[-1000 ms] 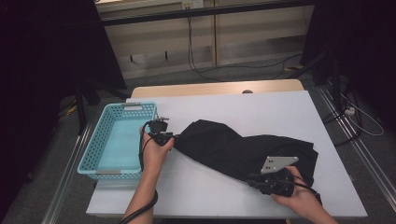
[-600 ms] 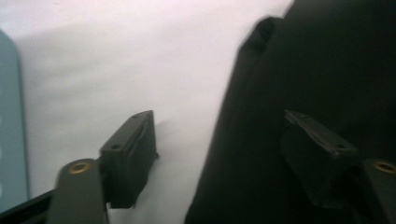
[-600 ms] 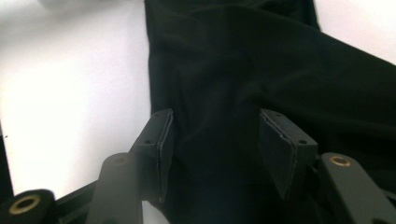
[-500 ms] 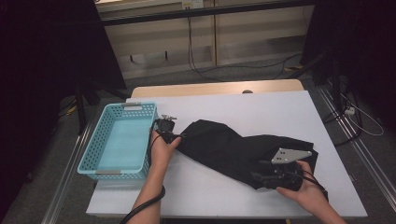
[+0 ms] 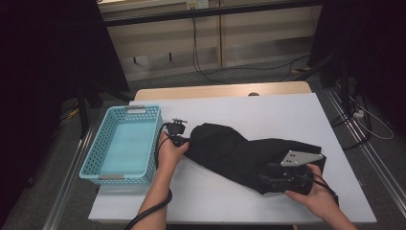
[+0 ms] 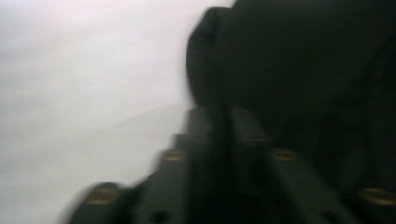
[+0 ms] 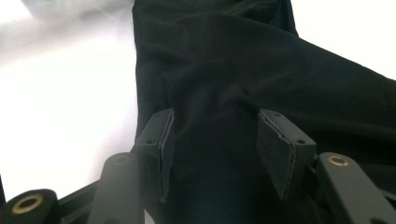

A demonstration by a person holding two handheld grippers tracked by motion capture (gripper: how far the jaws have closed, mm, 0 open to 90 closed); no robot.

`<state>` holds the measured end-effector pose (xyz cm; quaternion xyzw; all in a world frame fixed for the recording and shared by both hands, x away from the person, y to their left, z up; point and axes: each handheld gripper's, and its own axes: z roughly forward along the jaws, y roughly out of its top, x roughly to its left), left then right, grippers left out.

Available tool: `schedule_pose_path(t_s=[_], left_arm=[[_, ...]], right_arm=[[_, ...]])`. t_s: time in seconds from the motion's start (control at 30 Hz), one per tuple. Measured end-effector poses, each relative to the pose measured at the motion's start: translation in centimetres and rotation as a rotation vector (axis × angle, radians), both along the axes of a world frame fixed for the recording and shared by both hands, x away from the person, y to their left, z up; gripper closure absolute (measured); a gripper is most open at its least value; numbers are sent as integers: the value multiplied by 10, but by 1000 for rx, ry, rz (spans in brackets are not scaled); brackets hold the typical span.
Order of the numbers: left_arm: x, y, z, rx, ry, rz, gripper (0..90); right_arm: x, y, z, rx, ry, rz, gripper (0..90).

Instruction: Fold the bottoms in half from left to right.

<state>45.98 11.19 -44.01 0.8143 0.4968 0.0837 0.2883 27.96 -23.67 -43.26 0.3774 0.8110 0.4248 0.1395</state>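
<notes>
Two hand-held tools work a black garment (image 5: 249,153) lying across the white bench (image 5: 287,115), just right of a blue basket (image 5: 122,143).

Over the last second the left tool (image 5: 184,140), jaws pressed together on the garment's left end, slid rightward; the right tool (image 5: 265,182), jaws spread over the cloth, stayed put: likely folding. One garment, one basket, two tools.

A soft black cloth garment (image 5: 244,154), creased and bunched into a long, folded strip, lies slantwise across the white tabletop (image 5: 268,112), from beside the basket towards the near right corner.
</notes>
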Motion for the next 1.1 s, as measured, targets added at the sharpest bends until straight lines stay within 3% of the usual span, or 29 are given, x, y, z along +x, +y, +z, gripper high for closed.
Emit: schedule_pose_path(t_s=[0.1,0.2,0.27,0.33,0.5,0.53,0.6,0.77,0.93,1.1], left_arm=[[3,1,5,9,-7,10,882],[9,13,14,-3,-31,43,884],[13,21,20,24,-46,63,885],[18,31,24,25,-61,89,884],[19,32,23,15,-47,69,865],[18,30,23,13,-63,64,836],[16,28,22,-2,-82,63,666],[8,23,24,-50,-86,22,391],[-6,19,29,-45,-117,-16,265],[-20,14,25,-42,-131,-54,207]], right_arm=[[0,-1,0,0,0,-3,473],[0,-3,-1,0,-1,-8,450],[1,-5,-1,-3,-5,-17,421],[2,-7,-1,-13,-6,-29,418],[5,-15,-1,-33,-14,-64,415],[6,-16,-1,-34,-13,-72,415],[7,-20,-2,-34,-6,-77,421],[4,-20,-6,-56,12,-67,450],[0,-18,-7,-69,24,-46,474],[-5,-29,1,-63,4,-76,492]])
